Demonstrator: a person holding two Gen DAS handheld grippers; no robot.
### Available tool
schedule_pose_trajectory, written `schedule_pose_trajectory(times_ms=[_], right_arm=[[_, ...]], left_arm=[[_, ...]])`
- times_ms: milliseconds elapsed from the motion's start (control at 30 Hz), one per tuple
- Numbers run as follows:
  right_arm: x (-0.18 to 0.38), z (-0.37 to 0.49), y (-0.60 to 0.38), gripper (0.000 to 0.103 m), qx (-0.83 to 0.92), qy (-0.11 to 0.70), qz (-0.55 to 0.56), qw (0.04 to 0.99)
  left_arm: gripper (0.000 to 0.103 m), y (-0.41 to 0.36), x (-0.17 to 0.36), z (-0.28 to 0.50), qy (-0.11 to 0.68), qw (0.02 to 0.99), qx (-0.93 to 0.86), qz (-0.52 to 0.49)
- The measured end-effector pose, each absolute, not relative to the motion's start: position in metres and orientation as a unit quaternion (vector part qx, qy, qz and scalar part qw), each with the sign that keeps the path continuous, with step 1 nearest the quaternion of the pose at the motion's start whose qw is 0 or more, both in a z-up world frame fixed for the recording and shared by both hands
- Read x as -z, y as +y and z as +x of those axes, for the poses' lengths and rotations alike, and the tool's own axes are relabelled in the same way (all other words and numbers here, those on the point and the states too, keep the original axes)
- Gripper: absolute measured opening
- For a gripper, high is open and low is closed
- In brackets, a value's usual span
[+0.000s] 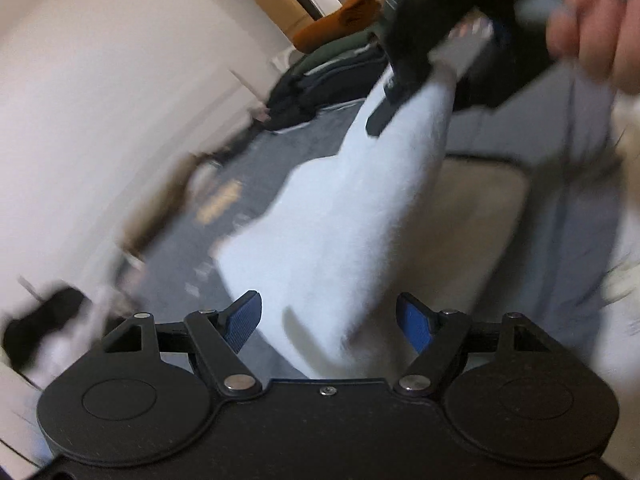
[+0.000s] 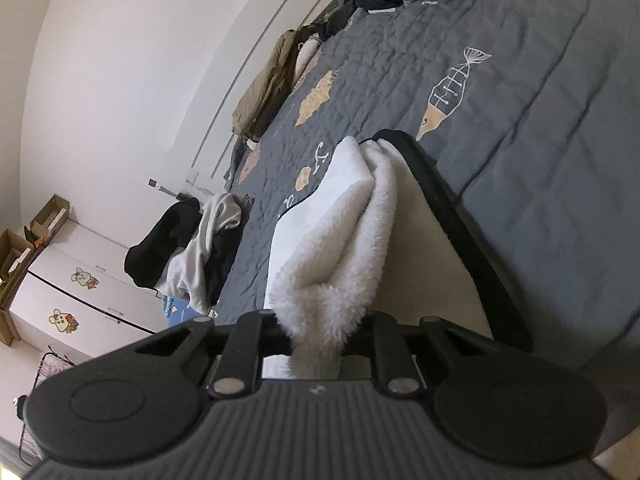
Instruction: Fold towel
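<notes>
A white fluffy towel hangs down in the blurred left wrist view. Its top corner is held by my right gripper, which a hand carries at the upper right. My left gripper is open. Its blue pads stand on either side of the towel's lower part without pinching it. In the right wrist view my right gripper is shut on a bunched edge of the towel. The fingertips are hidden in the pile, and the cloth drapes forward onto a cream board.
The cream board has a dark rim and lies on a grey quilted bed cover with fish prints. Clothes are piled at the bed's far end and by the wall. A white cabinet stands beyond.
</notes>
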State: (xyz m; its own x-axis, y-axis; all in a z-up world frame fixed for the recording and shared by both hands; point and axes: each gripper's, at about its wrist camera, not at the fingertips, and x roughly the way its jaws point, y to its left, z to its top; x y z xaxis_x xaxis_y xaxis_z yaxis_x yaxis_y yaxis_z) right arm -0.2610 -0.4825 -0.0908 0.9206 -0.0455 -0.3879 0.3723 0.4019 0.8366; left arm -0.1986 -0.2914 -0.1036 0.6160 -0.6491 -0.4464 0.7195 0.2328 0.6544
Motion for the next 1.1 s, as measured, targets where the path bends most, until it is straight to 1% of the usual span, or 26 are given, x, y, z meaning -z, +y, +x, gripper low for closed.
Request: schedule_pose_trajectory(times_ms=[67, 167, 300, 400, 500, 533, 633, 700, 733, 767, 800, 833, 900, 933, 967, 1067, 1100], right_arm=[[0.090, -0.264, -0.482, 0.016, 0.138, 0.143, 0.527, 0.827], [0.087, -0.269, -0.484, 0.015, 0.154, 0.132, 0.514, 0.833], [0.095, -0.265, -0.480, 0.014, 0.151, 0.152, 0.512, 0.832], [0.100, -0.260, -0.477, 0.014, 0.151, 0.178, 0.506, 0.831], [0.101, -0.263, -0.476, 0.014, 0.178, 0.192, 0.485, 0.834], [0.100, -0.266, -0.477, 0.014, 0.186, 0.191, 0.481, 0.835], [0.096, -0.274, -0.477, 0.014, 0.195, 0.176, 0.476, 0.839], [0.091, -0.278, -0.475, 0.014, 0.200, 0.165, 0.467, 0.846], [0.089, -0.279, -0.474, 0.014, 0.201, 0.162, 0.462, 0.849], [0.089, -0.279, -0.473, 0.014, 0.200, 0.163, 0.458, 0.850], [0.091, -0.277, -0.473, 0.014, 0.198, 0.170, 0.457, 0.850], [0.094, -0.274, -0.473, 0.014, 0.198, 0.179, 0.458, 0.848], [0.106, -0.268, -0.475, 0.014, 0.196, 0.203, 0.463, 0.840], [0.112, -0.265, -0.475, 0.014, 0.195, 0.214, 0.468, 0.835], [0.117, -0.263, -0.474, 0.014, 0.193, 0.226, 0.472, 0.830], [0.123, -0.257, -0.468, 0.015, 0.192, 0.248, 0.462, 0.830], [0.123, -0.258, -0.467, 0.015, 0.191, 0.248, 0.461, 0.830]], left_arm=[[0.073, -0.297, 0.112, -0.195, 0.025, 0.785, 0.414, 0.461], [0.074, -0.287, 0.106, -0.177, 0.058, 0.780, 0.422, 0.459], [0.074, -0.267, 0.090, -0.168, 0.059, 0.769, 0.427, 0.472], [0.073, -0.258, 0.082, -0.173, 0.046, 0.764, 0.429, 0.479], [0.073, -0.263, 0.099, -0.199, -0.016, 0.743, 0.430, 0.513], [0.071, -0.266, 0.109, -0.207, -0.041, 0.735, 0.424, 0.527], [0.070, -0.279, 0.139, -0.214, -0.082, 0.717, 0.404, 0.563], [0.063, -0.283, 0.148, -0.209, -0.081, 0.711, 0.404, 0.569], [0.052, -0.284, 0.146, -0.206, -0.069, 0.711, 0.410, 0.567], [0.033, -0.284, 0.140, -0.204, -0.056, 0.714, 0.411, 0.565], [0.024, -0.284, 0.133, -0.202, -0.045, 0.714, 0.412, 0.564], [0.019, -0.284, 0.128, -0.201, -0.042, 0.716, 0.412, 0.562], [0.019, -0.284, 0.128, -0.198, -0.040, 0.717, 0.406, 0.565], [0.024, -0.285, 0.135, -0.196, -0.035, 0.714, 0.403, 0.571], [0.032, -0.287, 0.143, -0.193, -0.032, 0.710, 0.399, 0.579], [0.032, -0.288, 0.169, -0.191, -0.047, 0.693, 0.389, 0.606], [0.029, -0.287, 0.169, -0.189, -0.045, 0.692, 0.390, 0.605]])
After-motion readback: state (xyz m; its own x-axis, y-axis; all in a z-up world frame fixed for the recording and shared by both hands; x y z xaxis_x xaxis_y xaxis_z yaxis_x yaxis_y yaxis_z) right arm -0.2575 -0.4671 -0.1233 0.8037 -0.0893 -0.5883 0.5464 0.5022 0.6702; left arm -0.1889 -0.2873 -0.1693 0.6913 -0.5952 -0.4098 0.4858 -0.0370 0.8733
